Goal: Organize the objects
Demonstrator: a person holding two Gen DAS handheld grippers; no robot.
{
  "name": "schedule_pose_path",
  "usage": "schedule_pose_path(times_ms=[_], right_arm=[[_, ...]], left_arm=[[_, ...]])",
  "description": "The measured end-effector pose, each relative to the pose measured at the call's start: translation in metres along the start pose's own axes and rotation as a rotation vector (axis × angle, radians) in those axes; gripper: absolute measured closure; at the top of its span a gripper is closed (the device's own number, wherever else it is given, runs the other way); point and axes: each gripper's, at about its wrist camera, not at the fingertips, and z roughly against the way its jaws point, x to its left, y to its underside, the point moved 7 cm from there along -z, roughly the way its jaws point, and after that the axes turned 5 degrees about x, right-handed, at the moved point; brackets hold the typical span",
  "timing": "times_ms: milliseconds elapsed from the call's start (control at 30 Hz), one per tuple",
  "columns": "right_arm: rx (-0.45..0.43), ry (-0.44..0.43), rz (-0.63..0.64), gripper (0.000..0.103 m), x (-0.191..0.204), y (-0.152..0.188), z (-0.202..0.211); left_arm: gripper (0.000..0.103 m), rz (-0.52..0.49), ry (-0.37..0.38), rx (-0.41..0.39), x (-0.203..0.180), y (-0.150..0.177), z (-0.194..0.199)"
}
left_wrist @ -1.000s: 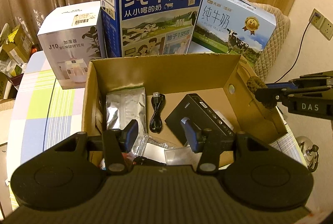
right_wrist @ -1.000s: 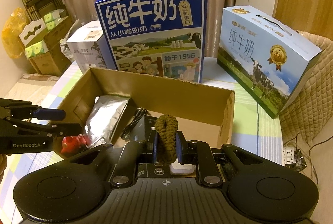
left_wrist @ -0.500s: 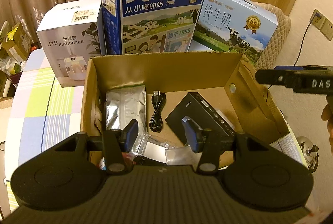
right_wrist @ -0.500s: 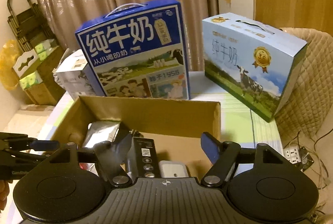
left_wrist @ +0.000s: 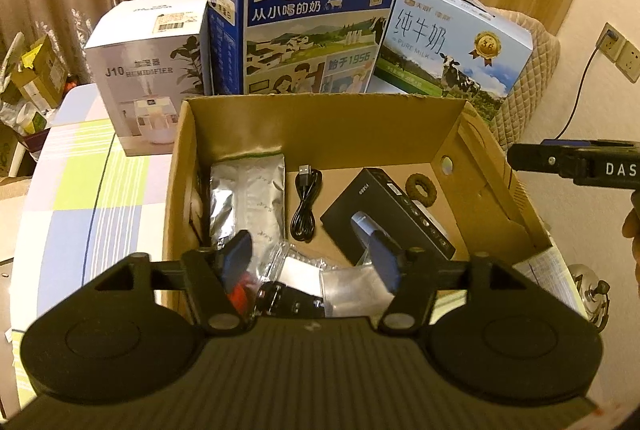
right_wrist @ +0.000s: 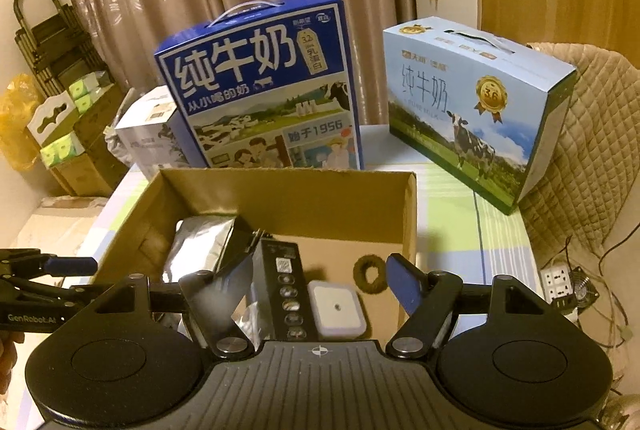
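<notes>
Ring (right_wrist: 370,275) lies near cardboard box (right_wrist: 408,218) wall, apparently apart.

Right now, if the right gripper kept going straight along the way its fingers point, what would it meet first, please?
Probably the white square device in the cardboard box, which lies between the open fingers of the right gripper. The brown ring lies just beyond; depth is hard to judge.

The cardboard box (left_wrist: 320,134) is matt brown corrugated board, and at its eleven o'clock inside lies a crinkled, shiny silver foil pouch (left_wrist: 248,198). At its two o'clock the brown ring (left_wrist: 419,186) looks rough and woven, beside a smooth black box (left_wrist: 384,214). The milk carton (left_wrist: 312,14) behind is glossy printed card.
</notes>
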Motion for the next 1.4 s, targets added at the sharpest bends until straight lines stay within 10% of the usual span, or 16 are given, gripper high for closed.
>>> schedule_pose_path(times_ms=[500,1400], right_arm=[[0.036,-0.015,-0.012,0.032,0.041,0.065,0.072],[-0.021,-0.002,-0.035,0.032,0.075,0.210,0.186]], left_arm=[[0.001,0.019,-0.061,-0.076,-0.007,0.051,0.085],[0.001,0.013,-0.177,-0.202,-0.056,0.184,0.211]])
